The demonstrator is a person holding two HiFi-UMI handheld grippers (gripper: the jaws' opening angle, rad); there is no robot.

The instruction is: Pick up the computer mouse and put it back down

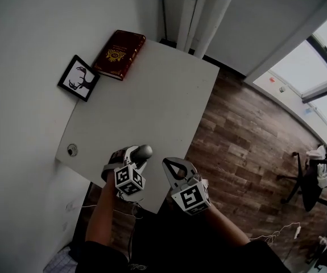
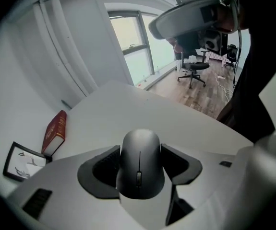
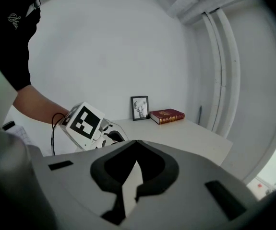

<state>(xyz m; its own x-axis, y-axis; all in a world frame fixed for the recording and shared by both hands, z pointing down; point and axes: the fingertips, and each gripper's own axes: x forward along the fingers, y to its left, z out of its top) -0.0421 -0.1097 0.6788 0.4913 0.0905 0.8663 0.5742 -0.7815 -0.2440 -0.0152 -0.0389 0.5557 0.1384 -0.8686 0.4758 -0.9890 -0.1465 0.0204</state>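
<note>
Pickup looks to be the step in hand, and it seems largely done. The left gripper has its two dark pads set against the sides of the computer mouse, one on each flank, so the mouse sits clamped between them with its scroll wheel facing the camera. From the head view the mouse is near the front edge of the white table, at the tip of the downward-tilted gripper. It appears to be raised slightly off the tabletop, though no view shows a clear gap beneath it, so that is a judgement rather than a certainty.

The right gripper has its jaws pressed together with nothing between them. It hangs just beside the left one, over the table's front edge, and takes no part in the grip.

What is left, going by the task, is the second half: lowering the mouse back onto the table and parting the pads to release it. The nearby tabletop is bare, so there is room to set it down. The red book and the picture frame lie well apart, at the far corner.
</note>
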